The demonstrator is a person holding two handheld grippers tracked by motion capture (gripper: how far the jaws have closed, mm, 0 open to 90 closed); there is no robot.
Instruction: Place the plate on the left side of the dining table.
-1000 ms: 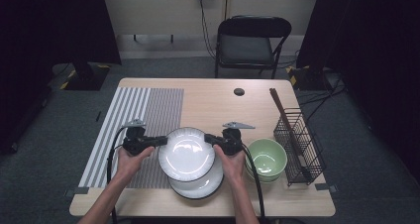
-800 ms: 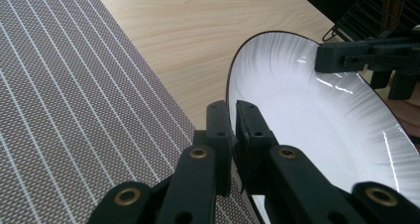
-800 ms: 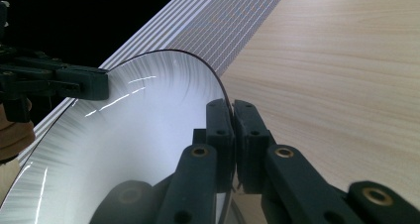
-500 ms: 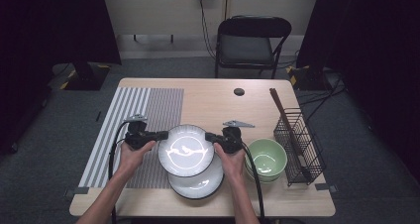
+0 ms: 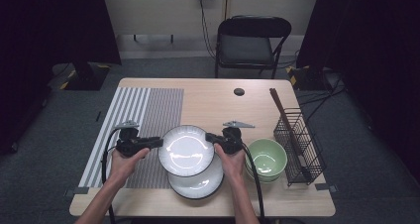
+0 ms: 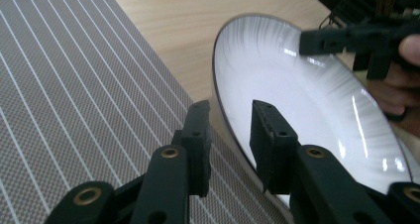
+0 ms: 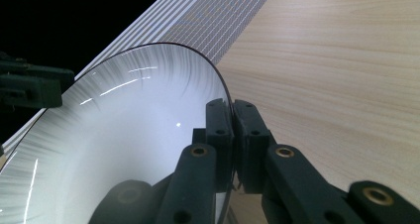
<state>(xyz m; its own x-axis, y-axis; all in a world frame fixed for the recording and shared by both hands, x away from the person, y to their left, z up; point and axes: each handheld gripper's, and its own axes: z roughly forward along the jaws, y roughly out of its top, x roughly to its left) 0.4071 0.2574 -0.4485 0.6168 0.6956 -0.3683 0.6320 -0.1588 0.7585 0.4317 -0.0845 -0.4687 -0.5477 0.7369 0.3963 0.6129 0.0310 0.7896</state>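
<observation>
Right now your right gripper (image 5: 214,137) has its jaws pinched tight on the right rim of the upper plate (image 5: 186,150); the right gripper view shows the edge clamped between both pads. Your left gripper (image 5: 154,142) has just been opening: in the left gripper view its jaws stand a little apart, straddling the plate's left rim, and the pads look clear of it, so it no longer grips. The plate hangs tilted over the lower plate (image 5: 198,181), which lies flat at the table's (image 5: 218,97) near edge, partly covered by the upper one. The striped mat (image 5: 148,110) is to the left, the green bowl (image 5: 267,158) just right of your right hand, the wire rack (image 5: 299,144) beyond that.

Key relation: the plate lies between the two grippers, rim to rim across the table, and only the right side is held. Judgement: the plate's weight now rides on one edge pinch, so it may sag or swing on the left. Your left gripper is nearer the mat, the right one nearer the bowl.
</observation>
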